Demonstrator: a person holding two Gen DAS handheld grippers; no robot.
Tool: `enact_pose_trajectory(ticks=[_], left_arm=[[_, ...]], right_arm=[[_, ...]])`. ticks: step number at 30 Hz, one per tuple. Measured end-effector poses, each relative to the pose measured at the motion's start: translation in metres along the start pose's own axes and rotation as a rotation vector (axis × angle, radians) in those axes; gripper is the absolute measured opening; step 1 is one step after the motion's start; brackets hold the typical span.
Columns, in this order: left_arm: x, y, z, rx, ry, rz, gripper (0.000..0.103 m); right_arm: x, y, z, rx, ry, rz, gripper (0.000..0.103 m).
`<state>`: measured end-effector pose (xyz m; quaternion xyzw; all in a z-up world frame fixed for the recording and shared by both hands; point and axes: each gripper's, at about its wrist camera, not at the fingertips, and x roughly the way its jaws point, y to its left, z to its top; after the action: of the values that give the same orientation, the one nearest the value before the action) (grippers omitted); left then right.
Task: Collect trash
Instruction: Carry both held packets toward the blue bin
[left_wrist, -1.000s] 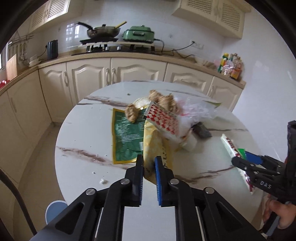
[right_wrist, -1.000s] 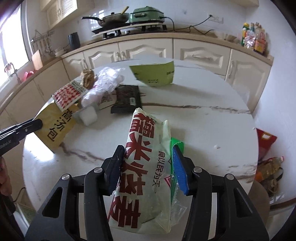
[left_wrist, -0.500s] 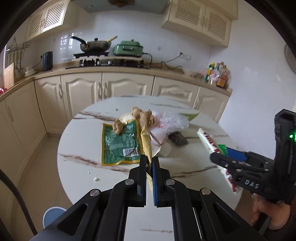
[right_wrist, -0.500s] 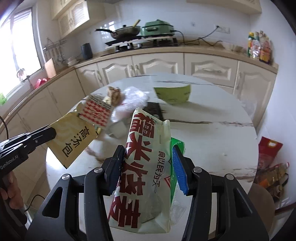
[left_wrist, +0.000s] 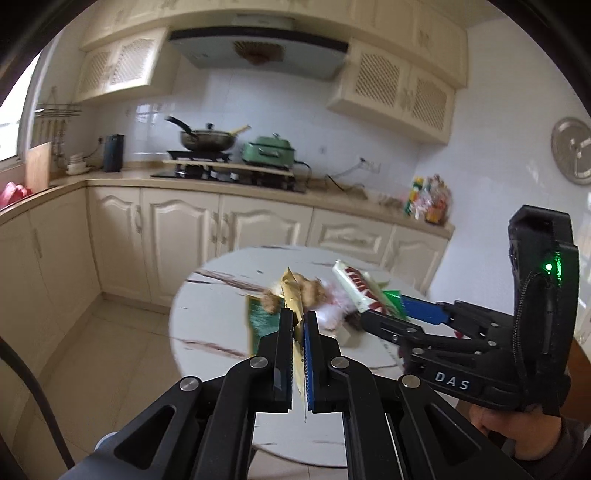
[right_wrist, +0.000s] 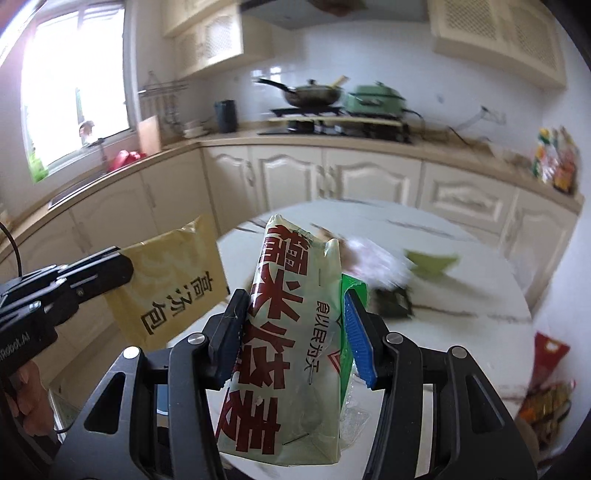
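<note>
Yellow packet (left_wrist: 292, 295) pinched in left claw (left_wrist: 298, 325) — rice bag (right_wrist: 295, 314) in right claw (right_wrist: 295, 317).

Both tool-mounted views face the round table (left_wrist: 207, 332).

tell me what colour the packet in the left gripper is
Golden yellow with black characters. The yellow packet shows best in the right wrist view.

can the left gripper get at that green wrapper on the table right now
Probably not yet. The left gripper is shut on a yellow packet and held off the table, so it can't grasp the green wrapper.
</note>
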<state>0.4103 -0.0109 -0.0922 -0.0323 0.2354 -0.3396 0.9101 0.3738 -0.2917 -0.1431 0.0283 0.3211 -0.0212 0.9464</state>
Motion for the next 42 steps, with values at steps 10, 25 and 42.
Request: enact_pose_trajectory(ticks=[10,25,42], left_arm=[[-0.092,0.111,-0.031,-0.129,-0.061,0.208,0.001],[-0.065,0.295,-0.169,-0.489,0.289,0.449,0.001],[0.009,0.382,-0.197,-0.588,0.45,0.561,0.018]], right_arm=[[0.047,0.156,0.024,-0.204,0.032,0.202,0.049],[0.239,0.35,-0.08,-0.417,0.41,0.412,0.05],[0.365,0.357,-0.149,-0.365,0.622,0.432,0.064]])
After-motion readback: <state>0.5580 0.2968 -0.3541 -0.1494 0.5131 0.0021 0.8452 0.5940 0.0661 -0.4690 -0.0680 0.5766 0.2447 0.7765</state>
